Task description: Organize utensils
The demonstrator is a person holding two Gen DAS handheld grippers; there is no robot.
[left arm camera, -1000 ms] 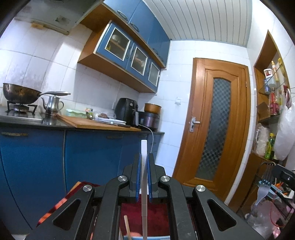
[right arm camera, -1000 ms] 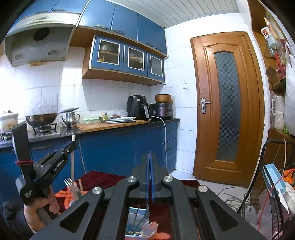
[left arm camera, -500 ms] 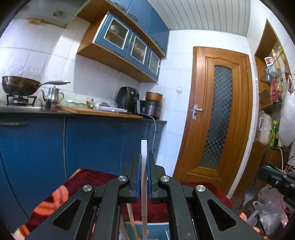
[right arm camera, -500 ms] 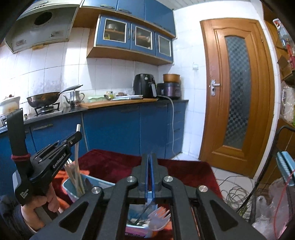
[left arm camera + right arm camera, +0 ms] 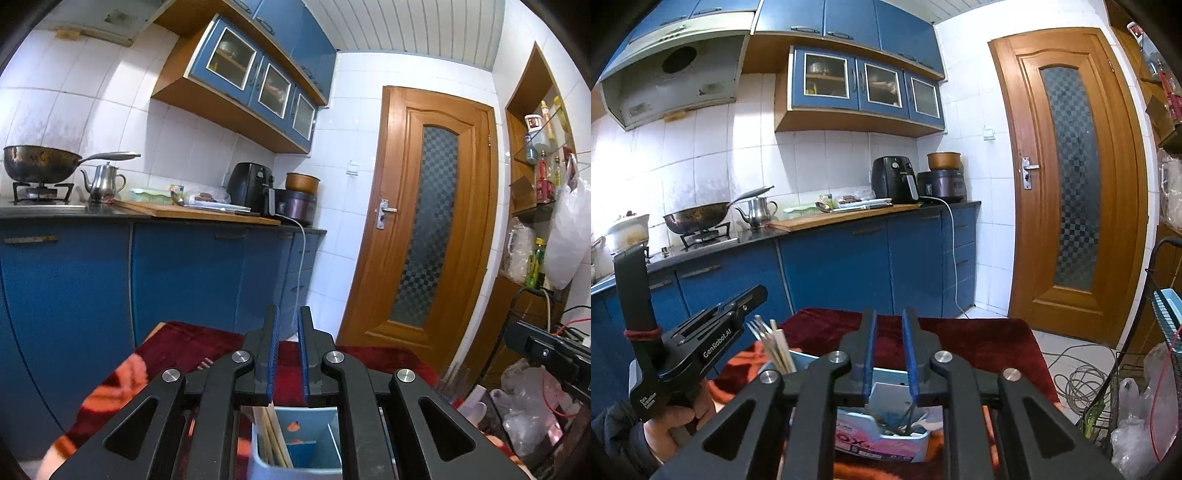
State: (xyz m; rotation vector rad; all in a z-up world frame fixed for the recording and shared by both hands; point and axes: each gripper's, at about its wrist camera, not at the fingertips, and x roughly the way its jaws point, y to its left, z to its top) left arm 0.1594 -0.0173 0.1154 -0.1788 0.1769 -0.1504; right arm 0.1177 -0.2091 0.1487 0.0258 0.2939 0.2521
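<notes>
— Over the blue holder, the left gripper stands with its jaws a narrow way apart and nothing between them. They have just been opening, and the white stick it carried is no longer in the gap.

— So where did the stick end up?

— With the other sticks, I think, leaning in the left compartment of the holder right under the jaws (I cannot pick out which one it is). From the right wrist view, that bundle stands upright just beside the left gripper, with fork tines among it.

— And the right gripper?

— Same picture: its jaws have just been opening, a narrow gap, nothing between the pads. Below it sits a blue section of the organizer and a pink-fronted tray with what look like a fork and spoons lying in it. All of it rests on the red cloth over the desk.

— What could go wrong from here?

— Both grippers are low and close to upright handles. Pulling away sideways instead of straight up could catch a stick or a handle and tip the holder, which looks light. The narrow gaps add risk, because a handle could snag on a pad and come back out.
</notes>
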